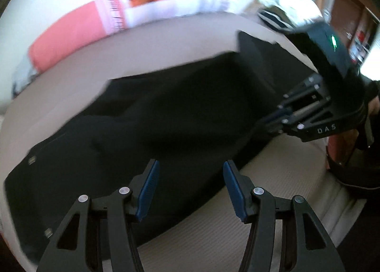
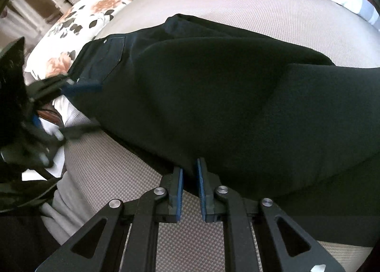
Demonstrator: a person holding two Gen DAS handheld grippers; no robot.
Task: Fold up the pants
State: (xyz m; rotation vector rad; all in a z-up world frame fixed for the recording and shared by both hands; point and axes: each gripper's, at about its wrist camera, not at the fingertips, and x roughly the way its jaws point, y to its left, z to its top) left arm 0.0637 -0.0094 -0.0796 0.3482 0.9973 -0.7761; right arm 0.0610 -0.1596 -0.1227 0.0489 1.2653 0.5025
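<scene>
A: What is the largest surface shown?
B: A beige woven-textured mattress (image 2: pixel 273 3), which bears everything else.

A: And where is the task's garment?
B: The black fabric pants (image 1: pixel 166 115) lie spread flat across the mattress. Seen from the right wrist, their dark navy waist end with a rivet points toward a white floral-print pillow (image 2: pixel 78 32).

A: What lies beyond them?
B: A pink pillow (image 1: pixel 68 34) at the far edge of the mattress, beside a blanket with orange and white blocks (image 1: pixel 166 3).

A: How do the tools stand?
B: The left gripper (image 1: pixel 191 191) hovers over the near edge of the pants, its blue pads spread wide with nothing between them. The right gripper (image 2: pixel 189 188) has its pads drawn close, pinching the near edge of the pants.
</scene>
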